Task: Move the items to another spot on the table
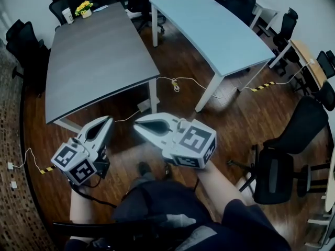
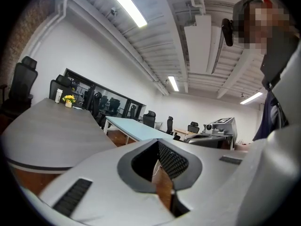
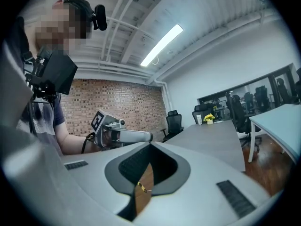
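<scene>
Office floor (image 1: 235,119), grey table (image 1: 99,56) ahead of you. Flower pot (image 1: 84,8) and cup (image 1: 68,16): far corner, well beyond reach, so your left gripper (image 1: 108,119) and right gripper (image 1: 137,125) ride empty, jaws pressed together.

Matt wood-grain grey tbl (image 1: 94,61), smooth semi-gloss blue tbl (image 1: 214,30), glossy dk wood floor (image 1: 235,114), rough brick wall (image 3: 117,102)

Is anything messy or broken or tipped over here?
Nothing looks broken or spilled. The yellow flowers stand upright on the grey table. Only a loose white cable straggles across the floor.
</scene>
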Demonstrator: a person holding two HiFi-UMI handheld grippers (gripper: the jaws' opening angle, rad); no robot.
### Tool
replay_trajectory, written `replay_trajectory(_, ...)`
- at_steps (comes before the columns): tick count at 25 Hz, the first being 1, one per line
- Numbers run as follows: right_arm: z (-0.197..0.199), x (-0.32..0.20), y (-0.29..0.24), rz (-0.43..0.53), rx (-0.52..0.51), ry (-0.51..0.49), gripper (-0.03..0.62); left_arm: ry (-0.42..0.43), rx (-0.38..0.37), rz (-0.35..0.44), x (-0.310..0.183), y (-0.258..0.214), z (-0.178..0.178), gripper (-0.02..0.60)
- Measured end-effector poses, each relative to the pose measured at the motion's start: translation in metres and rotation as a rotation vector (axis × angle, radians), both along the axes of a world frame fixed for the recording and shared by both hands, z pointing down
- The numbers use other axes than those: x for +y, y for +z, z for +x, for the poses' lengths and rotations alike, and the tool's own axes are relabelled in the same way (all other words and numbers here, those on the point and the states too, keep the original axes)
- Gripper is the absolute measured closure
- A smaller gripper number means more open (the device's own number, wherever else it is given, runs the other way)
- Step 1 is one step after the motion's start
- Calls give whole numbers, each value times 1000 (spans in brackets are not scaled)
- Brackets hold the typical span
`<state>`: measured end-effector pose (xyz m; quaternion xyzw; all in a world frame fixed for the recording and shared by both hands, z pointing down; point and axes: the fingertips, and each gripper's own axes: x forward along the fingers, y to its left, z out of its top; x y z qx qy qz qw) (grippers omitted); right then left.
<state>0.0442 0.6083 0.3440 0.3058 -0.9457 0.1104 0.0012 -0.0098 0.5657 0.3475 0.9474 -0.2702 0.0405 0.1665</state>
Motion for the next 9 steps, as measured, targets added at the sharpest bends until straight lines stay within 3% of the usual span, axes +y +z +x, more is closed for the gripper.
replay_trajectory(9, 4, 45, 4, -25, -31, -125, 612, -87, -49, 16, 48, -7, 2, 577)
